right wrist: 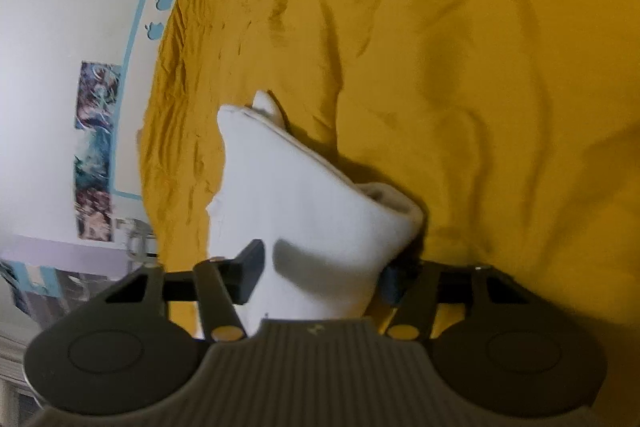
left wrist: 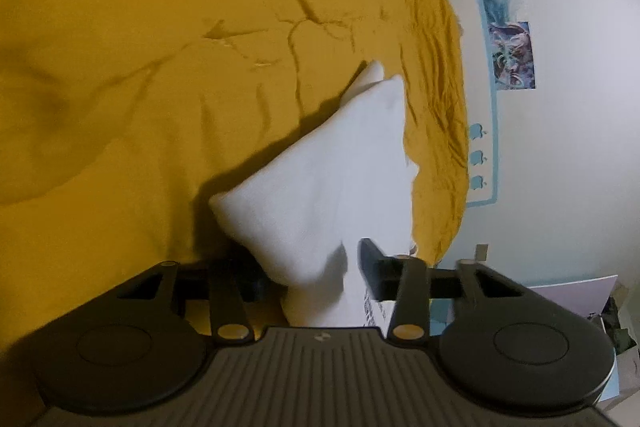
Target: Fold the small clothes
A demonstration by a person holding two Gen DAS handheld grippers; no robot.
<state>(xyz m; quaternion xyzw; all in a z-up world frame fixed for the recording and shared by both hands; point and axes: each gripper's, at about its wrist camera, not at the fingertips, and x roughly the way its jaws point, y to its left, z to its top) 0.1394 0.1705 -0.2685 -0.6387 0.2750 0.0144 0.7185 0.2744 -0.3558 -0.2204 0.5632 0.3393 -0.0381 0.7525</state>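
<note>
A small white garment is held up over a mustard-yellow bedspread. My left gripper has its two fingers on either side of the garment's near end, closed on the cloth. In the right wrist view the same white garment shows a doubled edge at its upper right. My right gripper has its fingers pressed on both sides of the cloth's near end. The bedspread lies wrinkled behind it.
A white wall with a strip of colourful pictures and a blue-framed panel stands past the bed's edge. The pictures and some pale furniture also show at the left of the right wrist view.
</note>
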